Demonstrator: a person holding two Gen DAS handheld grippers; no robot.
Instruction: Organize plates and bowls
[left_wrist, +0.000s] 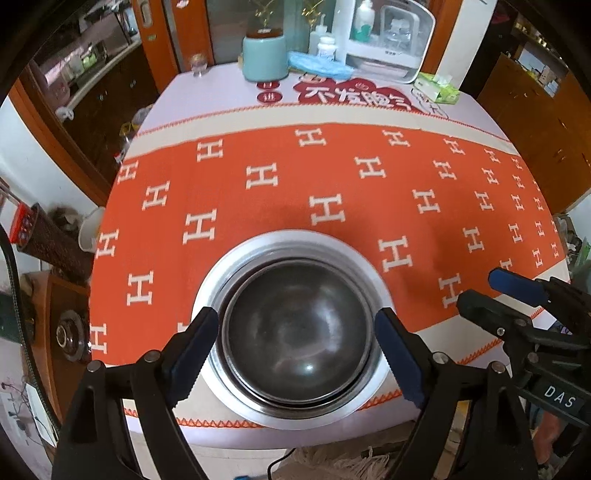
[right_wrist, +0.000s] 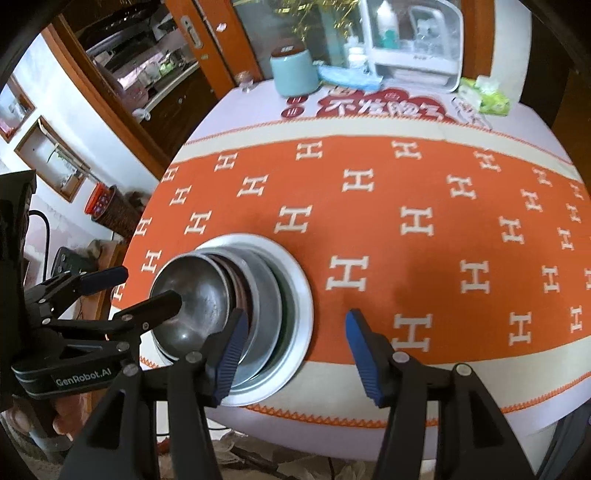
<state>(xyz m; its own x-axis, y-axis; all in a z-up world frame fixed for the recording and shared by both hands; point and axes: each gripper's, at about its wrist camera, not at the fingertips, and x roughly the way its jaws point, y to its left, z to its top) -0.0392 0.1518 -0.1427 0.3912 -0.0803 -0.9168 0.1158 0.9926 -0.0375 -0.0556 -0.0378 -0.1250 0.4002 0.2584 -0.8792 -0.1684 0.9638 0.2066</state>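
A stack of metal bowls (left_wrist: 295, 332) sits nested on a wide silver plate (left_wrist: 273, 243) near the table's front edge. The top bowl is dark steel. My left gripper (left_wrist: 297, 350) is open, its blue pads either side of the top bowl and above it, holding nothing. In the right wrist view the stack (right_wrist: 199, 295) is at lower left on the plate (right_wrist: 295, 280). My right gripper (right_wrist: 293, 350) is open and empty, just right of the stack over the cloth. The left gripper (right_wrist: 136, 291) shows there too, and the right gripper (left_wrist: 491, 291) shows in the left wrist view.
An orange cloth with white H marks (left_wrist: 332, 177) covers the table. At the far edge stand a teal jar (left_wrist: 264, 59), a blue cloth (left_wrist: 317, 66), a white appliance (left_wrist: 391, 37), a tissue pack (left_wrist: 437, 86) and a small glass jar (left_wrist: 198, 64).
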